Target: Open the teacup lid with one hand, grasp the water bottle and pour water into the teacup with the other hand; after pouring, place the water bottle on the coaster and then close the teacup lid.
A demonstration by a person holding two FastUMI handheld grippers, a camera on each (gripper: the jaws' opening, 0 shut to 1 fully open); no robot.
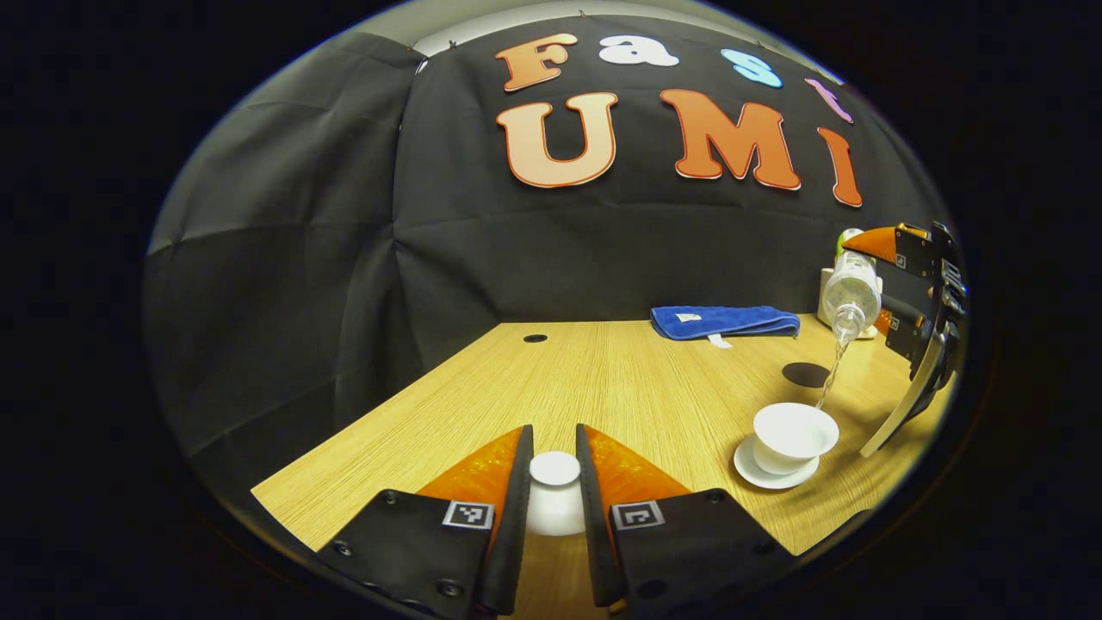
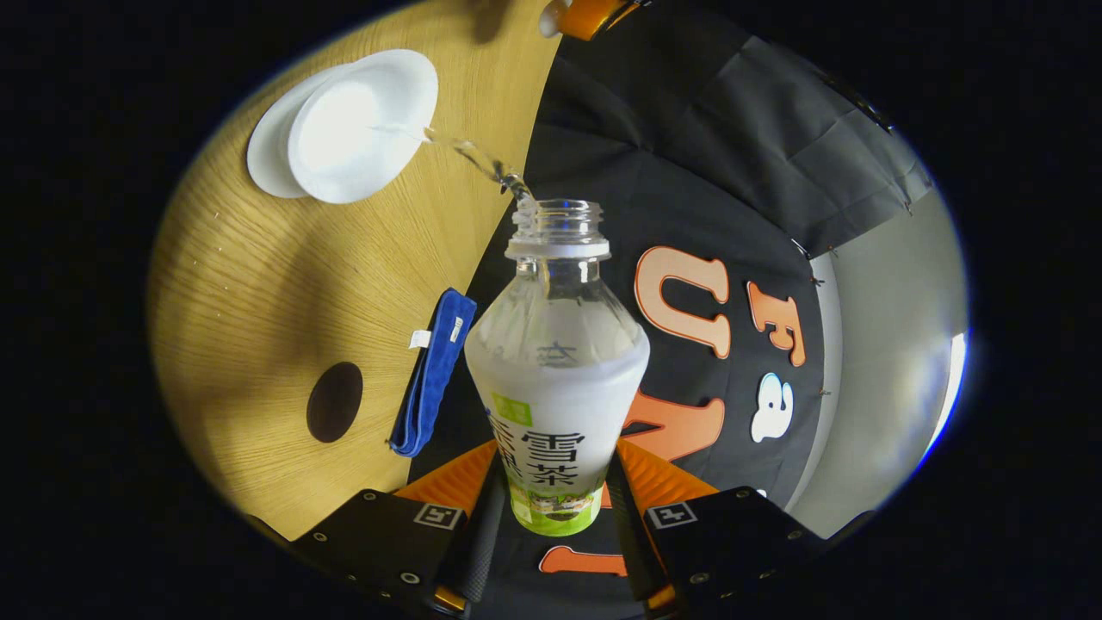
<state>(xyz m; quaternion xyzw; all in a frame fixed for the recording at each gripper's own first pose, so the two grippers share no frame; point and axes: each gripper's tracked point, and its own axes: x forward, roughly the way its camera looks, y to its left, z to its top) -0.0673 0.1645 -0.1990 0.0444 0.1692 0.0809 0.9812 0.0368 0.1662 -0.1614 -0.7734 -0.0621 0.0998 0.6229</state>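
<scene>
Pouring, right gripper (image 2: 551, 495) clamps water bottle (image 2: 558, 379) over teacup (image 1: 794, 435); left gripper (image 1: 554, 469) pinches lid (image 1: 555, 492).

The table (image 1: 620, 379) looks like pale wood with a fine straight grain and a matt finish. The teacup (image 1: 794, 435), its saucer (image 1: 766, 476) and the lid (image 1: 555, 495) look like smooth, glossy white ceramic. The water bottle (image 2: 560, 362) is clear plastic, and the towel (image 1: 723, 321) is soft blue cloth.
</scene>
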